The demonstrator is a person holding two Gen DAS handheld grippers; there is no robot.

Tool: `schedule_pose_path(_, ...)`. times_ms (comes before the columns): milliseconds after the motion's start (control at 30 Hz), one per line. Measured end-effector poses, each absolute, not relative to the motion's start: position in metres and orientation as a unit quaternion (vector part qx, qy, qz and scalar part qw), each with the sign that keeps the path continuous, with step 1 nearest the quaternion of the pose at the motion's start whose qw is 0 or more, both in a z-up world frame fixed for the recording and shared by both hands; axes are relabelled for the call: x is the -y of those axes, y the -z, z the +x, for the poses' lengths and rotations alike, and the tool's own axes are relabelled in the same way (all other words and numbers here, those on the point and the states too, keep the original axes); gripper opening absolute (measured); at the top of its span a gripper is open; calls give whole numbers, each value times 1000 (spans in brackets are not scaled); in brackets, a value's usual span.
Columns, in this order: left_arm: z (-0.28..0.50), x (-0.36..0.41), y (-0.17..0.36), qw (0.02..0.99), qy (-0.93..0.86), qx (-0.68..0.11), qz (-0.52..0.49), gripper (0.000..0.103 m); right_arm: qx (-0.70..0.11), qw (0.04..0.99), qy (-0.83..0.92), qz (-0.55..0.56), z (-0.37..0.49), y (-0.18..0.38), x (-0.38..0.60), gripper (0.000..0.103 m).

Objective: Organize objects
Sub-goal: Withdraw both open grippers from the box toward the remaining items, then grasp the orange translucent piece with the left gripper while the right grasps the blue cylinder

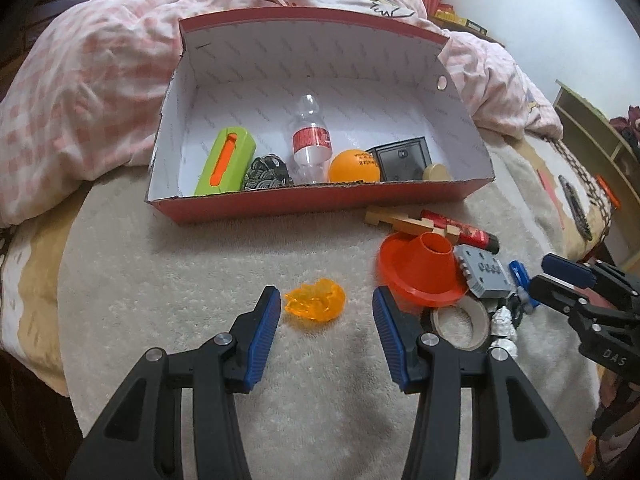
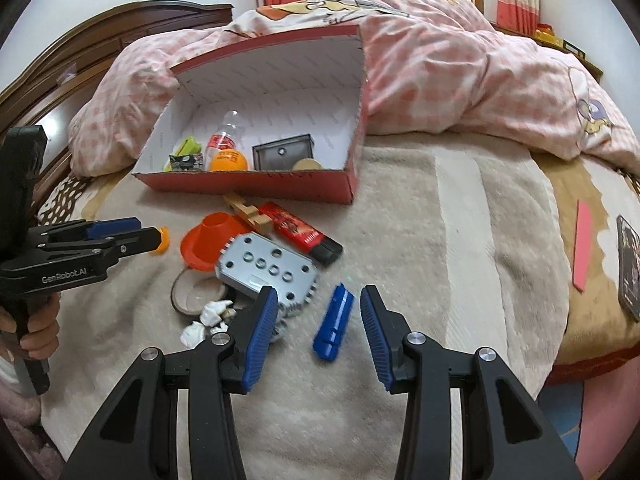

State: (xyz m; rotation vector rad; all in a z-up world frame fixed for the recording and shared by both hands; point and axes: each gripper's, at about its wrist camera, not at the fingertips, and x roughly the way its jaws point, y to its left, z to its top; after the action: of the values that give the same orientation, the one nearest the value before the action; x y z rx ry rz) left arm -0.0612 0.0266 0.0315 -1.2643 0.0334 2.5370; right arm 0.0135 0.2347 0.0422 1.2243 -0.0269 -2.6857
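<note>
Orange translucent piece (image 1: pixel 315 299) lies on the cream blanket (image 1: pixel 200 280), between and just beyond the left gripper (image 1: pixel 324 312) fingertips; jaws apart, nothing clamped. The red box (image 1: pixel 280 200) sits farther ahead, already holding several items. Judgement: pick-up step in hand; the next move calls for lowering around the piece and closing.

Right wrist view: the right gripper (image 2: pixel 319 312) stands apart and empty, with the blue block (image 2: pixel 334 322) lying tilted on the blanket between its fingertips, untouched. The grey brick (image 2: pixel 268 268) crowds the left finger, so closing demands care not to snag it.
</note>
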Motion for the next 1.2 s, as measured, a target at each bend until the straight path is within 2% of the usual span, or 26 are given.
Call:
schedule_pose_path(233, -66, -31, -20, 141, -882, -23, -450, 48, 20, 85, 900, 428, 13, -29, -241, 44)
schedule_pose_path(333, -67, -33, -16, 140, -881, -27, -451, 48, 24, 86, 898, 431, 11, -26, -243, 40)
schedule_pose_path(600, -69, -40, -12, 134, -884, -39, -446, 48, 8, 74, 898, 434, 8, -18, -238, 19)
schedule_pose_path(633, -69, -40, -12, 134, -885, -43, -444, 47, 7, 73, 898, 434, 8, -18, -238, 18)
schedule_pose_path(667, -69, -41, -12, 133, -885, -49, -442, 41, 5, 73, 898, 434, 8, -18, -237, 17)
schedule_pose_path(700, -68, -42, -12, 134, -886, -53, -441, 35, 4, 73, 898, 434, 8, -18, -237, 17)
schedule_pose_path(733, -68, -42, -13, 139, -885, -52, -441, 34, 3, 73, 898, 433, 8, -18, -237, 17)
schedule_pose_path(1200, -61, -36, -21, 144, -887, -38, -436, 34, 17, 83, 900, 427, 10, -26, -235, 17)
